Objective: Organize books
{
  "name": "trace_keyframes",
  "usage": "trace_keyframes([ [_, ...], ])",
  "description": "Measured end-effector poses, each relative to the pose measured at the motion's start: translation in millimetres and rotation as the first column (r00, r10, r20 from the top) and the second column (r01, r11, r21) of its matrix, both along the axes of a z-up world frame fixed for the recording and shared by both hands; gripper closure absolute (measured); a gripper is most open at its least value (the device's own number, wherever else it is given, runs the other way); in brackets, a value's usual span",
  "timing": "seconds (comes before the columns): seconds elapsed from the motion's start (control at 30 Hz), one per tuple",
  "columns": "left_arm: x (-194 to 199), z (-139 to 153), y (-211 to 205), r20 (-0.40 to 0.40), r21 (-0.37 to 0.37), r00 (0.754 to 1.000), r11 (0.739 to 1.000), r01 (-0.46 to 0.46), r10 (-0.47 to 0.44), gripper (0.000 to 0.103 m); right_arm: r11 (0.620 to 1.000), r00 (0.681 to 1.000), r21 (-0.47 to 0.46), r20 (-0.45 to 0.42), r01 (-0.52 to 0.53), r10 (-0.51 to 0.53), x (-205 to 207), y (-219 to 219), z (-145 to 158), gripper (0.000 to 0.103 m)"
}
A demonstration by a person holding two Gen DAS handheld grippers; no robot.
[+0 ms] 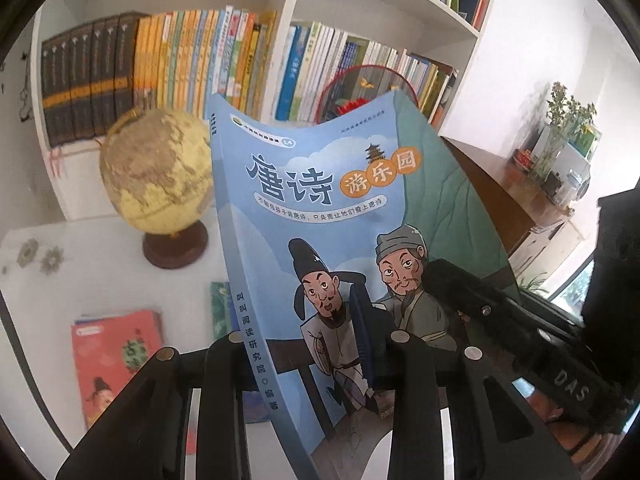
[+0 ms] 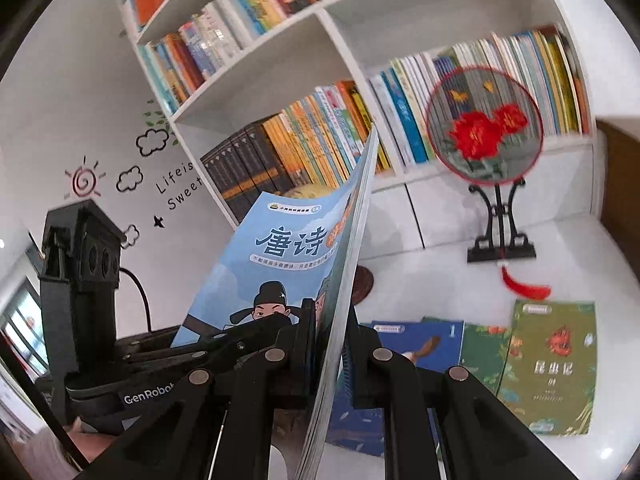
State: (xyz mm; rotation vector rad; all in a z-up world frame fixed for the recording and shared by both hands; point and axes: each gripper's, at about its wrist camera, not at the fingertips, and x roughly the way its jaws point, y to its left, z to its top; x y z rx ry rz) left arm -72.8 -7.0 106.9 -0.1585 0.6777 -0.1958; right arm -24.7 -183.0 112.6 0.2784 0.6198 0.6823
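Note:
A light-blue Tang-poetry book (image 1: 320, 216) with two cartoon men on its cover is held upright above the white desk, its top bending. My left gripper (image 1: 304, 344) is shut on its lower spine side. My right gripper (image 2: 332, 320) is shut on its open page edge (image 2: 352, 232), and shows in the left wrist view (image 1: 480, 300). The left gripper shows in the right wrist view (image 2: 224, 340). Other books lie flat on the desk: a red one (image 1: 116, 360), a blue one (image 2: 416, 340) and a green one (image 2: 552, 364).
A white bookshelf (image 2: 280, 64) packed with upright books stands behind the desk. A yellow globe (image 1: 160, 176) stands at the left. A round embroidered fan on a black stand (image 2: 486, 128) stands at the right. A dark wooden cabinet (image 1: 496, 184) with plants is further right.

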Motion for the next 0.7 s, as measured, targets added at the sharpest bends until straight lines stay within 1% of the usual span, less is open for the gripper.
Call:
trace_keyframes([
  [0.13, -9.1, 5.4, 18.1, 0.021, -0.002, 1.000, 1.000, -0.006, 0.006, 0.075, 1.000, 0.999, -0.028, 0.039, 0.002, -0.001, -10.4, 21.6, 11.2, 0.091],
  [0.27, -18.8, 4.6, 41.0, 0.027, 0.001, 1.000, 1.000, -0.012, 0.012, 0.074, 1.000, 1.000, 0.009, 0.021, 0.000, 0.000, -14.9, 39.9, 15.5, 0.091],
  [0.33, -22.7, 0.5, 53.7, 0.020, -0.005, 1.000, 1.000, -0.018, 0.018, 0.074, 1.000, 1.000, 0.004, 0.019, -0.002, 0.002, -17.9, 51.4, 16.5, 0.091],
  [0.47, -31.9, -14.6, 82.5, 0.000, -0.028, 0.999, 0.999, -0.037, 0.037, 0.074, 1.000, 1.000, -0.015, -0.003, -0.013, 0.013, -23.8, 81.7, 9.3, 0.091],
  [0.7, -44.9, -46.4, 134.8, -0.048, -0.042, 0.995, 0.995, -0.091, 0.089, 0.074, 0.998, 0.997, -0.045, -0.064, -0.052, 0.049, -29.3, 143.5, -17.8, 0.091],
])
